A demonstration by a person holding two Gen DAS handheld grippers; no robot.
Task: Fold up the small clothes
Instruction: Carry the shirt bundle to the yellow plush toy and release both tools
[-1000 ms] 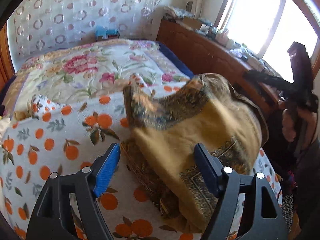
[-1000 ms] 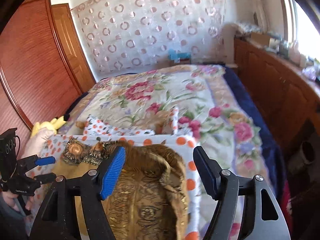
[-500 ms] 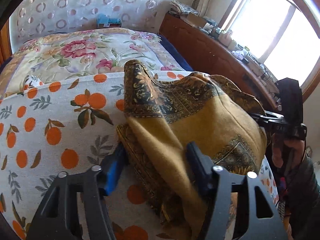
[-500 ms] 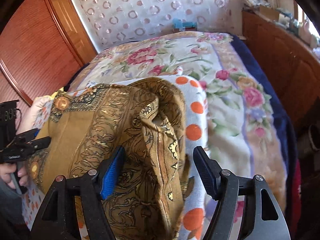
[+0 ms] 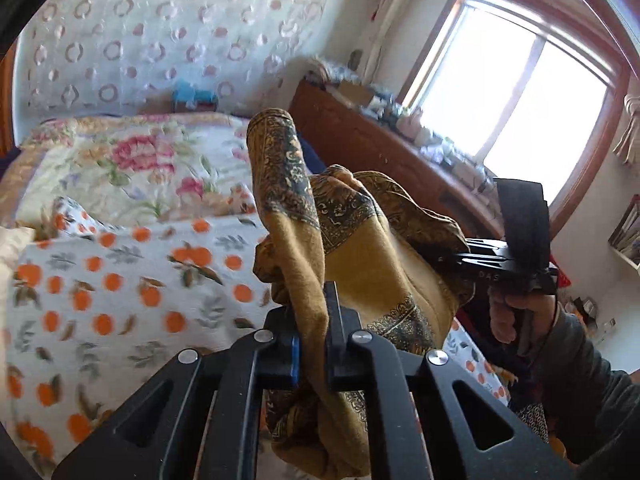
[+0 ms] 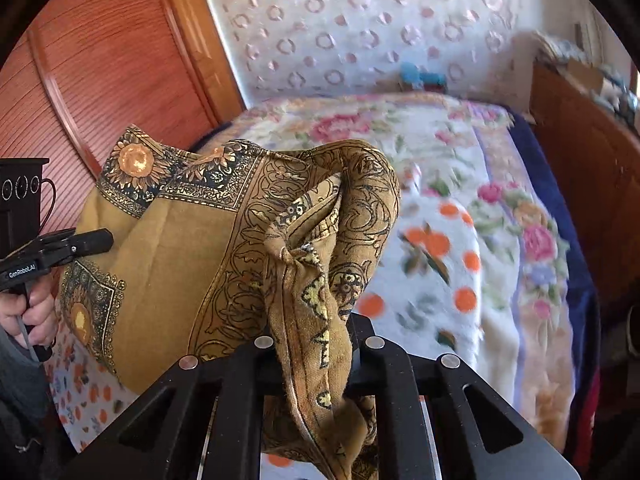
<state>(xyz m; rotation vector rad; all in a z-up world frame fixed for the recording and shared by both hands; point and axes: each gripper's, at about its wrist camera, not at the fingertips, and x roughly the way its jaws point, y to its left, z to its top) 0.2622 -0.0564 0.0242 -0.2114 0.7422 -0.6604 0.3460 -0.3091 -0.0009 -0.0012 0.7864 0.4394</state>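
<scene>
One mustard-gold patterned cloth (image 5: 384,276), centre of frame. Two tools: left tool (image 5: 314,320) at lower centre, right tool (image 6: 316,344) at lower centre of its own view. One bed (image 5: 120,264), left half of frame. Two covers: one orange-print blanket (image 5: 100,292), one floral quilt (image 5: 132,164). One window (image 5: 516,96), upper right. One small blue item (image 5: 194,98), upper left.

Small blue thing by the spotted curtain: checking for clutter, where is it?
In the right wrist view, the small blue object sits beyond the floral bedspread, against the spotted curtain.
</scene>
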